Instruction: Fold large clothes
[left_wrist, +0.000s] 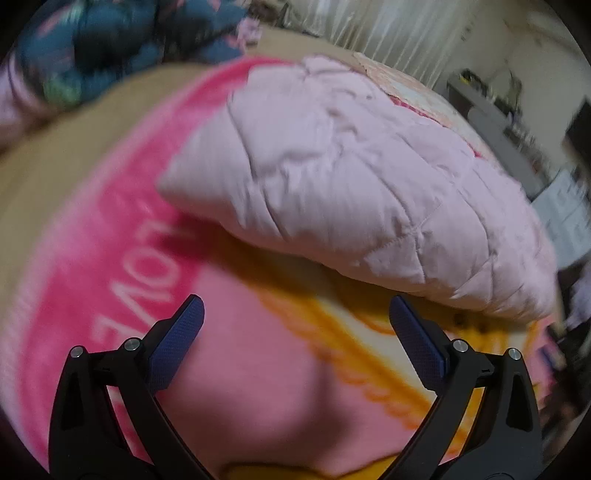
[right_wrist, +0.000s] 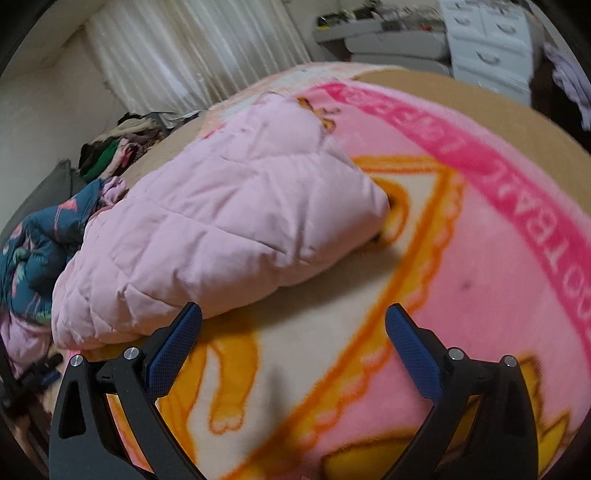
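1. At the far left, a dark floral garment (right_wrist: 35, 243) lies crumpled near the bed's edge, probably waiting its turn or set aside.
2. The pink quilted jacket (right_wrist: 221, 236) sits on the pink printed blanket (right_wrist: 480, 266) that covers the bed. It is bunched into a thick, roughly folded bundle, with its near edge just ahead of the tongs.
3. The left tongs (left_wrist: 295, 339) hover over the blanket with jaws spread wide and nothing between them. They sit low and close to the jacket's near hem, which would suit a grasp there.
4. The right tongs (right_wrist: 293, 347) are likewise spread apart and empty, with their left finger (right_wrist: 173, 354) just beside the jacket's lower edge.
5. At the far right, a white dresser (right_wrist: 487, 40) stands beyond the bed.
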